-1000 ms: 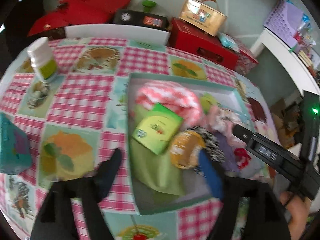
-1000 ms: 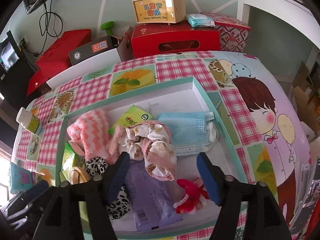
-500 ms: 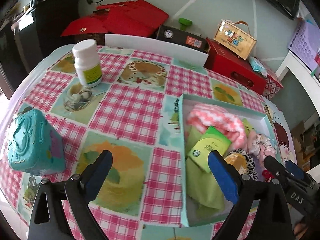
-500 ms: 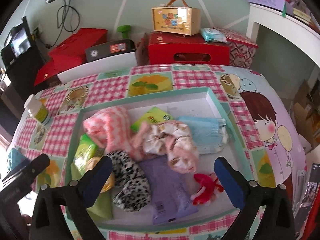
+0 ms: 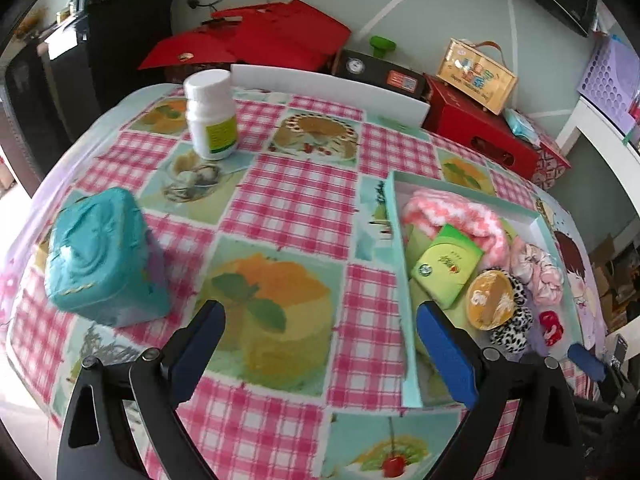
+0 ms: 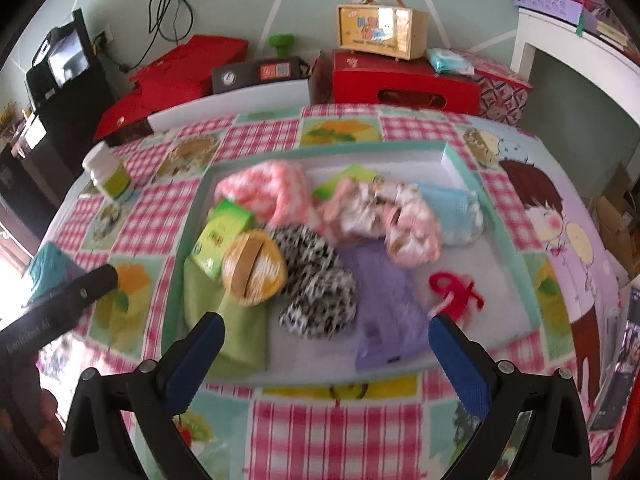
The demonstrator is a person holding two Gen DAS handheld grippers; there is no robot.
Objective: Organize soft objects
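A: Where are the soft things?

B: All inside the teal tray (image 6: 516,256). The purple tissue pack (image 6: 384,312) lies with its long axis running from the tray's near edge toward its far wall, between the leopard scrunchie (image 6: 320,284) and the red bow (image 6: 452,288).

A: And the grippers?

B: The left gripper (image 5: 320,344) and the right gripper (image 6: 324,356) both have jaws spread wide, holding nothing, the right one at the tray's near edge.

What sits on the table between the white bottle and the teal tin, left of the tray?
Nothing: between the white bottle and the teal tin there is only bare checked tablecloth with printed pictures. The left wrist view shows it best.
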